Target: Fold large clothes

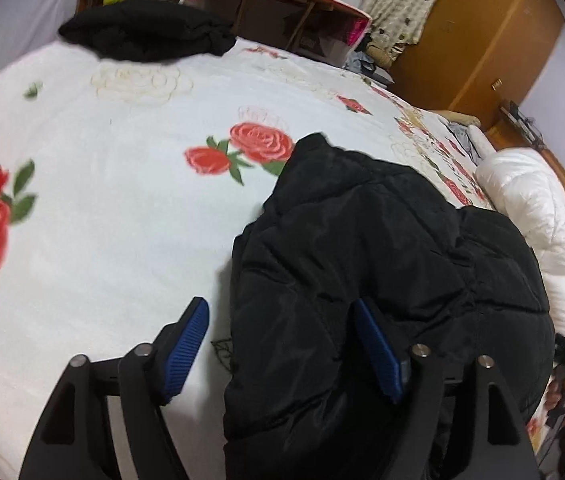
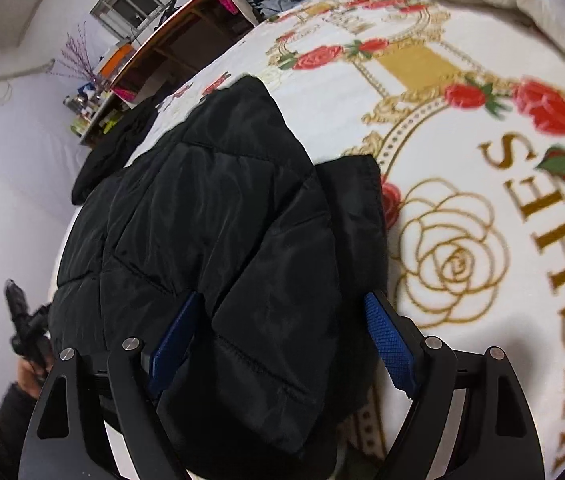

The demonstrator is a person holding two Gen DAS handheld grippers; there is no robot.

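Black quilted jacket [image 1: 382, 280], one: folded into a thick bundle, lying on the near part of the bed, between the two grippers.
Second black garment [image 1: 146, 34], one: bunched at the far edge of the bed, well apart from the jacket.
White padded garment [image 1: 530, 208], one: at the right side of the bed in the left wrist view.
Bedspread [image 1: 122, 200], one: white, printed with red roses, gold outlined roses and gold lettering.
Wooden wardrobe [image 1: 474, 40], one, far right; low shelf unit [image 1: 274, 12], one, beyond the bed.
Left gripper [image 1: 282, 340], one: jaws wide apart. Left pad [image 1: 186, 344] over bare bedspread, right pad [image 1: 378, 352] over the jacket; the jacket's left edge lies between them, no pad pressing it.
Right gripper [image 2: 282, 340], one: jaws wide apart, straddling the jacket's near right portion. Whether its pads touch the fabric cannot be told; nothing is clamped.
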